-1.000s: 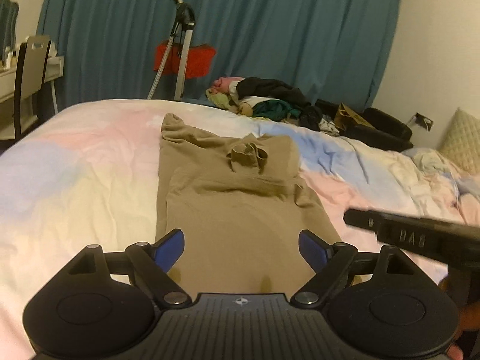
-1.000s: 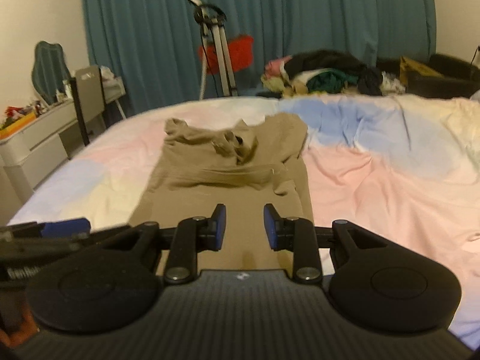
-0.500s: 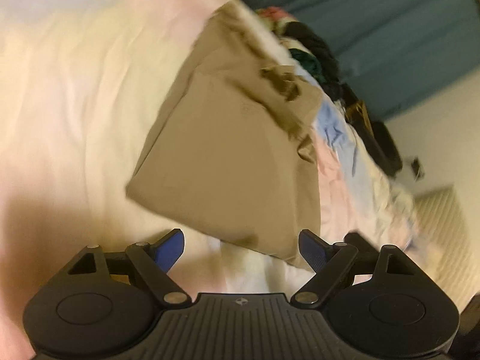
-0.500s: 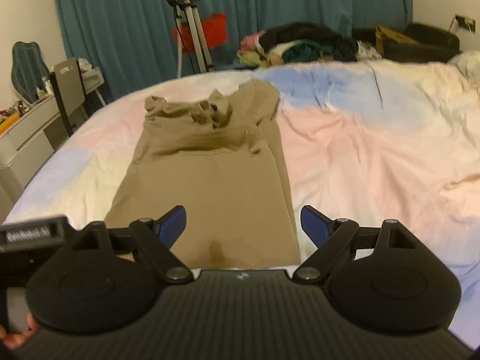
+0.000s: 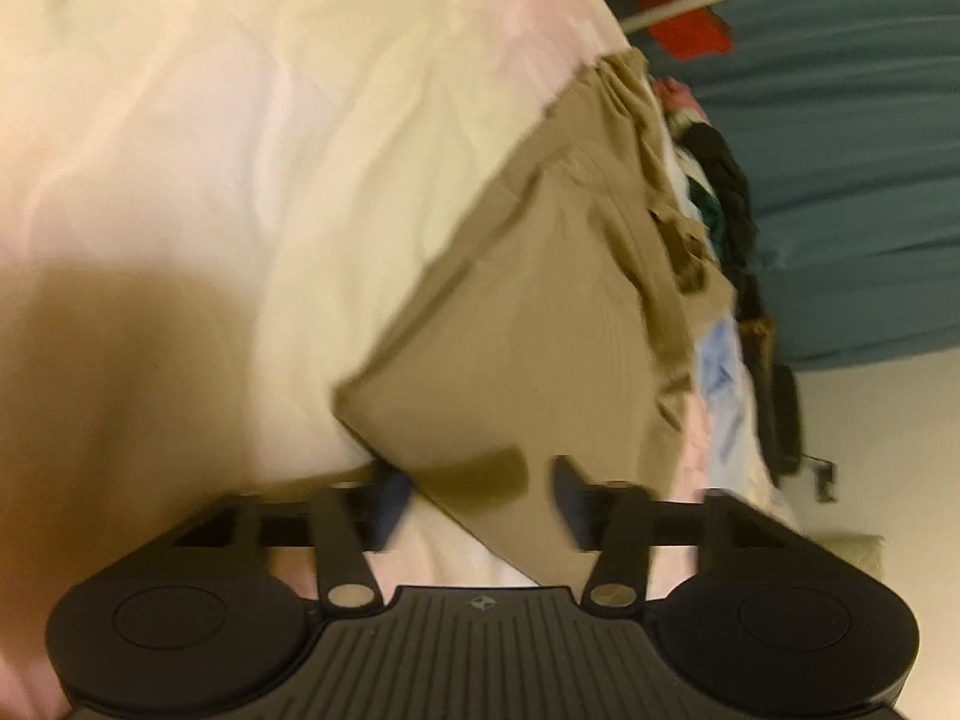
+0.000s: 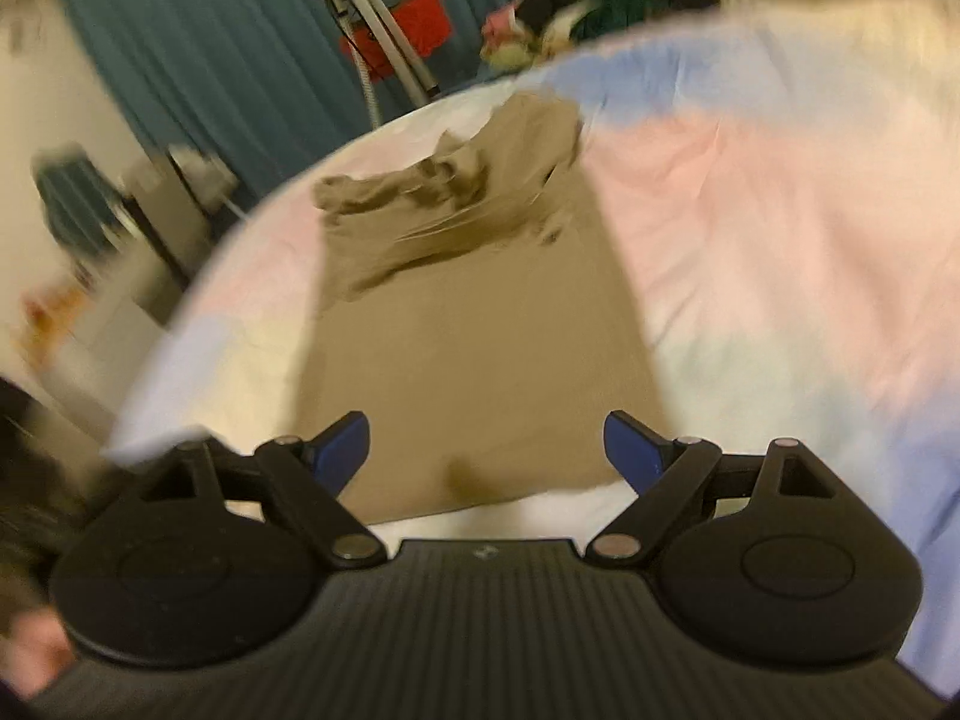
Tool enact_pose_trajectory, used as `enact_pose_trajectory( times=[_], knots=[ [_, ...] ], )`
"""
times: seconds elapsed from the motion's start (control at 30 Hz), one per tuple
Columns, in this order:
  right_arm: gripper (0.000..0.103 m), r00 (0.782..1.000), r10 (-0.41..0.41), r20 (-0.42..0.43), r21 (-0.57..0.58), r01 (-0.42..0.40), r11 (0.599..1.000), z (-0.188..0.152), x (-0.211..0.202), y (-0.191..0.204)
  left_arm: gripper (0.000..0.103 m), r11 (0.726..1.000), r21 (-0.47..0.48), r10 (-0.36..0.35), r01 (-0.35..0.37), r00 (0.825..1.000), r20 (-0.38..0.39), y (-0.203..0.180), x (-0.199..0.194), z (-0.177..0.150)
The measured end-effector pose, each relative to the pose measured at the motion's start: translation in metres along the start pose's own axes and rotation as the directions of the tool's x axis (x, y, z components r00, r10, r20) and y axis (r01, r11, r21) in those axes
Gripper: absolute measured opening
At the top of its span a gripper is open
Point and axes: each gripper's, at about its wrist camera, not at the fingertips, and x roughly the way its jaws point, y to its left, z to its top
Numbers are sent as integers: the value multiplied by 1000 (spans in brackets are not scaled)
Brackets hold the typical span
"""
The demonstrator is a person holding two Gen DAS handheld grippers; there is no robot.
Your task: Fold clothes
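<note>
Here, the garment's (image 5: 528, 360) hem lies between the left gripper's (image 5: 480, 501) parted fingers (image 5: 390, 501).

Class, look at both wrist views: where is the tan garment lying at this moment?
The tan garment lies flat on the pastel bedspread, its near hem just ahead of both open grippers, its bunched top pointing toward the teal curtain.

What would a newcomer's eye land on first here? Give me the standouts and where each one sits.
The tan garment stands out first, laid flat down the middle of the pastel bedspread, its far end bunched. Next come the two open grippers at its near hem: the left gripper over one corner, the right gripper over the hem's middle. Behind the bed hangs a teal curtain, with a pile of clothes at the bed's far edge.
</note>
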Motion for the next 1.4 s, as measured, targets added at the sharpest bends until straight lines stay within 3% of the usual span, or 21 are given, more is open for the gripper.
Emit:
enact_pose_trajectory(
  times=[0.03, 0.1, 0.17, 0.2, 0.33, 0.37, 0.47, 0.57, 0.77, 0.97, 1.13, 1.3, 1.4],
  knots=[
    [87, 996, 68, -49, 93, -63, 994, -1, 6, -10, 18, 1000, 10, 16, -16, 1000, 15, -1, 1, 0],
    [86, 969, 202, -139, 293, -155, 944, -9, 22, -29, 8, 1000, 17, 17, -17, 999, 36, -2, 0, 1],
    [84, 937, 286, -202, 427, -179, 886, -16, 37, -45, 5, 999, 39, -7, 5, 998, 68, -7, -6, 1],
    [80, 934, 288, -212, 461, -164, 872, -18, 42, -51, 5, 998, 54, -27, 22, 996, 87, -11, -11, 1],
    [65, 957, 253, -141, 555, -135, 820, -14, 45, -75, 4, 989, 102, -125, 110, 981, 151, -24, -28, 3],
    [53, 964, 235, -121, 569, -126, 812, -12, 44, -79, 4, 986, 112, -137, 120, 978, 158, -27, -30, 4],
    [26, 978, 183, -103, 571, -93, 816, -8, 48, -85, 4, 981, 134, -164, 142, 972, 166, -35, -32, 6],
    [10, 986, 141, -85, 550, -72, 832, -7, 48, -83, 4, 979, 138, -172, 151, 972, 158, -40, -31, 5],
    [7, 993, 119, 24, 378, -119, 918, 2, 14, -50, 4, 964, 212, -204, 158, 955, 217, -47, -71, -13],
    [7, 977, 162, 141, 220, -190, 957, 4, -43, -16, 4, 949, 237, -268, 206, 926, 267, -51, -128, -39],
    [7, 958, 197, 207, 115, -224, 968, -13, -105, 9, 4, 941, 241, -306, 239, 904, 299, -43, -183, -75],
    [7, 946, 214, 243, 69, -237, 969, -55, -160, 20, 4, 948, 162, -310, 273, 904, 295, -10, -235, -122],
    [7, 949, 208, 238, 85, -234, 969, -67, -166, 20, 4, 952, 117, -304, 282, 907, 292, -4, -243, -125]
  ],
)
